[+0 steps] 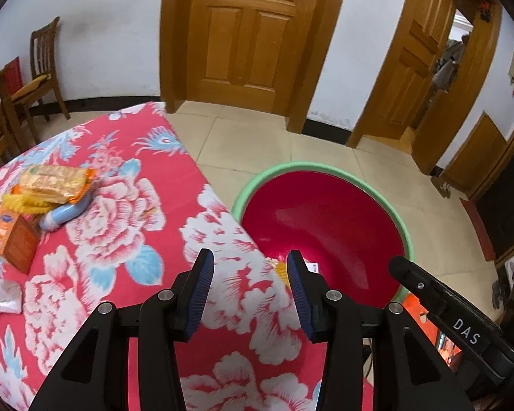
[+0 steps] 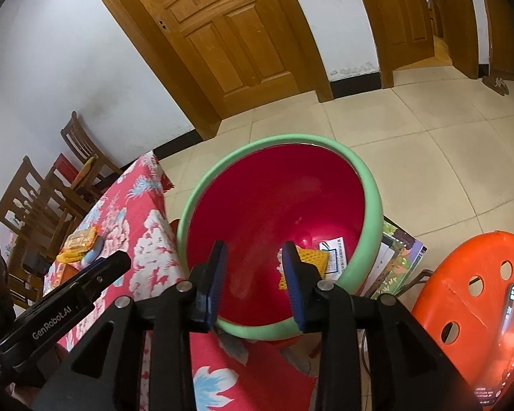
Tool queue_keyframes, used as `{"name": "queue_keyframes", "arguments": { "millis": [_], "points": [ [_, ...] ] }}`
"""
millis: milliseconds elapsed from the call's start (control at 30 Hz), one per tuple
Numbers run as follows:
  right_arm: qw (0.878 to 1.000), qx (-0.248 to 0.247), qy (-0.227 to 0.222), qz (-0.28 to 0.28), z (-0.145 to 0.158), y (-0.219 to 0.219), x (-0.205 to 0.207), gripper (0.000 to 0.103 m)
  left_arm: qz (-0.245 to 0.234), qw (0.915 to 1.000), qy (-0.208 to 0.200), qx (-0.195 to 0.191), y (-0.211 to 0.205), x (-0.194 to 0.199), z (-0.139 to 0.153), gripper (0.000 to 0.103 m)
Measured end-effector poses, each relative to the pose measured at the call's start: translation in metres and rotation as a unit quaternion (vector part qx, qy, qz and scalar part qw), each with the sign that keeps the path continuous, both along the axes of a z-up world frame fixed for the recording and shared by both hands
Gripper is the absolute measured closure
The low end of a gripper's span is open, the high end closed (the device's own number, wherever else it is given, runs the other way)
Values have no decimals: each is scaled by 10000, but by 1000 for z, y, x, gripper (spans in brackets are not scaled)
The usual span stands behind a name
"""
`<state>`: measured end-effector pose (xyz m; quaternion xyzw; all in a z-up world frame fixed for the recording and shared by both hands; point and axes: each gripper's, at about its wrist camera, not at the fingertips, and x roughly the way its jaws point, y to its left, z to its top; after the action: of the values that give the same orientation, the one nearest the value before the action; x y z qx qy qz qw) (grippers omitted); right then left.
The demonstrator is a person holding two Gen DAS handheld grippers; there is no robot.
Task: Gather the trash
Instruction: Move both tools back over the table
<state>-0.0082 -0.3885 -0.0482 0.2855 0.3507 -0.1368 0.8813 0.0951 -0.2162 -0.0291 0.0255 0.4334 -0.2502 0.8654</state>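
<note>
A red basin with a green rim [image 1: 329, 219] [image 2: 370, 185] stands beside the table's edge. Inside it lie a yellow foam net [image 2: 313, 258] and a white printed paper [image 2: 337, 253]. My right gripper [image 2: 255, 253] hangs open over the basin with nothing between its pads. My left gripper [image 1: 250, 262] is open above the table's edge, empty. On the red floral tablecloth [image 1: 126, 205] at the left lie an orange biscuit packet [image 1: 53, 181], a yellow net [image 1: 20, 203], a blue tube [image 1: 63, 215] and an orange box [image 1: 12, 236].
A crumpled clear wrapper [image 1: 0, 296] lies at the table's left edge. An orange plastic stool [image 2: 476, 294] with a phone [image 2: 512, 339] on it stands right of the basin. Books [image 2: 399, 260] lie under the basin. Wooden chairs [image 1: 41, 65] stand at the far left.
</note>
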Motion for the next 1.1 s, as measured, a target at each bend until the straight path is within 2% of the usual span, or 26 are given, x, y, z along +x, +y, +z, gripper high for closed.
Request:
{"name": "queue_keyframes", "arguments": {
  "millis": [267, 600, 1100],
  "points": [
    [9997, -59, -145, 200, 14, 19, 0, 61, 413, 9990, -119, -102, 40, -2, 14, 58],
    [9980, -130, -174, 596, 24, 51, 10, 57, 1077, 9936, -270, -192, 104, -1, 26, 57],
    [9889, -306, -159, 1448, 39, 116, 45, 47, 2050, 9778, -399, -192, 199, 8, 32, 57]
  ]
}}
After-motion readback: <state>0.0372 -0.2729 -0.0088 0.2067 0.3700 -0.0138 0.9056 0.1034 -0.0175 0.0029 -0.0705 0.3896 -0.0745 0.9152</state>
